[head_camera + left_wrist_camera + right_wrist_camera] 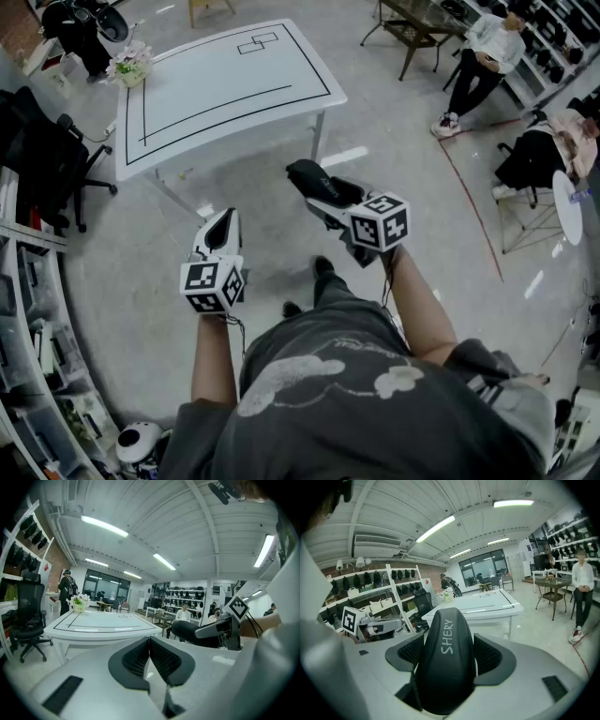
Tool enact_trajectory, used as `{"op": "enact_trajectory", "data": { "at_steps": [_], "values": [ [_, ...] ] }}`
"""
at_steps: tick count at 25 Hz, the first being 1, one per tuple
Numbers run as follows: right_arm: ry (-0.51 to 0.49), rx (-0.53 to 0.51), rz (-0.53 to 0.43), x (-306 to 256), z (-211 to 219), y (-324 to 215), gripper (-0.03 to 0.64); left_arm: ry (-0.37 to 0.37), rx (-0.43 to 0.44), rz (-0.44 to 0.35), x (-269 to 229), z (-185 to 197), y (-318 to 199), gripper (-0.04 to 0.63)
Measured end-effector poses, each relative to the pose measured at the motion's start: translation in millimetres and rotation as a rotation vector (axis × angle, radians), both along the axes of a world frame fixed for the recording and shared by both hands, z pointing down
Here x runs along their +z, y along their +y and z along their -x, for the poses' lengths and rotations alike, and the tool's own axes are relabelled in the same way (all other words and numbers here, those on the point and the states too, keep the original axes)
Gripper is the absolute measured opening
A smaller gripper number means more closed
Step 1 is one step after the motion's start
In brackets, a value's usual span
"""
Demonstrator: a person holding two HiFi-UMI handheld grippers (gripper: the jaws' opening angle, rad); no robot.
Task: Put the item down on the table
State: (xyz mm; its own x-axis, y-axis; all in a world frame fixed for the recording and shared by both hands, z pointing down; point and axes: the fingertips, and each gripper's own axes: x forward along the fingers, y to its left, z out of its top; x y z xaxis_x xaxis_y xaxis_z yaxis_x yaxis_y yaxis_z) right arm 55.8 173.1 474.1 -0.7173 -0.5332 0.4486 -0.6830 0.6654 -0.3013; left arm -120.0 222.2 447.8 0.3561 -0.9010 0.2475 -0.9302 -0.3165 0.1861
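Black case [443,660] marked SHERY sits clamped between the fingers [494,656] of the right gripper [323,197], up in the air. Its long axis runs straight out along them, nose aimed at the white desk [225,89]. Desk is ahead and a bit left, well apart, so it needs a carry forward first imo. Left gripper [223,225] has its fingers closed on nothing. Rear end of the case is buried in the grip, can't tell how deep.
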Motion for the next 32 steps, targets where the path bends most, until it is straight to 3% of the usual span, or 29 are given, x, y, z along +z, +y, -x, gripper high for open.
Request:
{"op": "enact_trajectory", "data": {
  "at_steps": [21,32],
  "values": [
    [0.036,-0.019,0.002,8.1,1.2,5.8,0.333,0.018,-0.026,0.009,6.4,17.1,15.8,0.005],
    [0.0,-0.064,0.005,18.2,7.5,-81.7,0.33,-0.017,-0.061,0.025,10.8,17.5,-59.1,0.005]
  ]
}}
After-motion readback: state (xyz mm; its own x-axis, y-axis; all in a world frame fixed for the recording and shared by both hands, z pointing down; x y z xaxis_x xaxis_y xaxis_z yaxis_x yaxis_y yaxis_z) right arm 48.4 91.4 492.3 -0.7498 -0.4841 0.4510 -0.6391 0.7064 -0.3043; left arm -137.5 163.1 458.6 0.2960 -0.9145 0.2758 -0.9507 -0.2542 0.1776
